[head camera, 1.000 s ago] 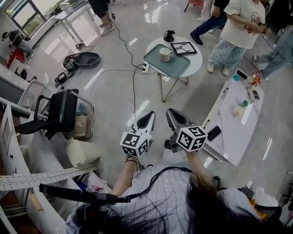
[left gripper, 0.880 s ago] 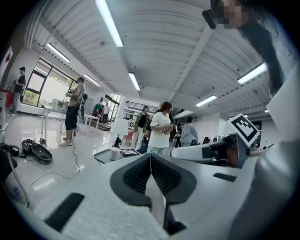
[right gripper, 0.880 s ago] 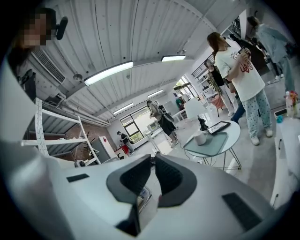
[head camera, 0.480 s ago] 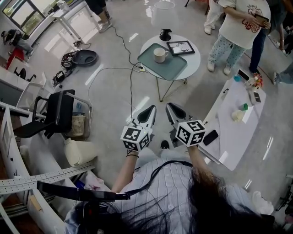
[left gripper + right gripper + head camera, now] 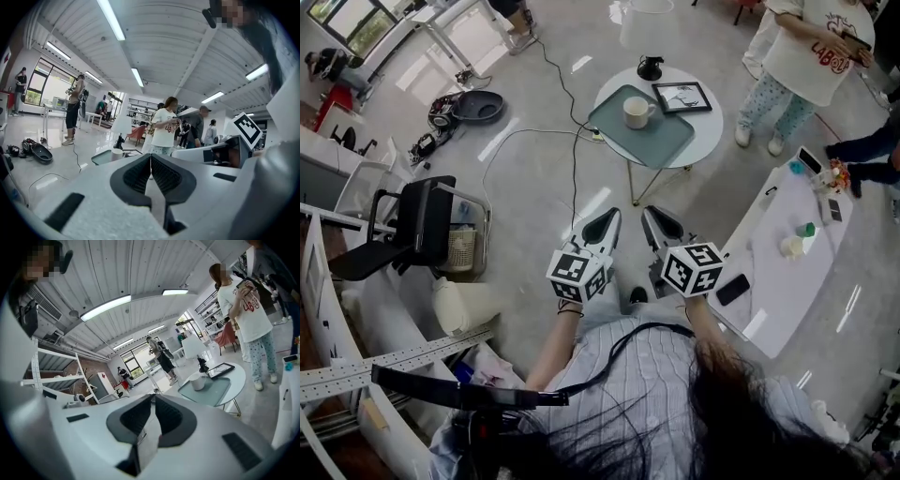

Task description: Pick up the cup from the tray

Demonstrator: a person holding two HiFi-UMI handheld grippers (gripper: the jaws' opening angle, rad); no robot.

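A white cup (image 5: 637,112) stands on a grey-green tray (image 5: 667,142) on a small round white table (image 5: 708,124), well ahead of me. The cup (image 5: 197,382) and tray (image 5: 216,389) also show in the right gripper view, and the cup (image 5: 116,154) shows in the left gripper view. My left gripper (image 5: 608,215) and right gripper (image 5: 652,213) are held side by side over the floor, short of the table. Both are shut with nothing between their jaws.
A black picture frame (image 5: 681,97) and a small black lamp base (image 5: 650,67) share the round table. A long white table (image 5: 787,258) stands at the right, a black chair (image 5: 412,225) at the left. A cable (image 5: 574,159) runs over the floor. People stand beyond the table.
Both grippers have moved forward together toward the round table, still shut and empty. The people at the far right have shifted.
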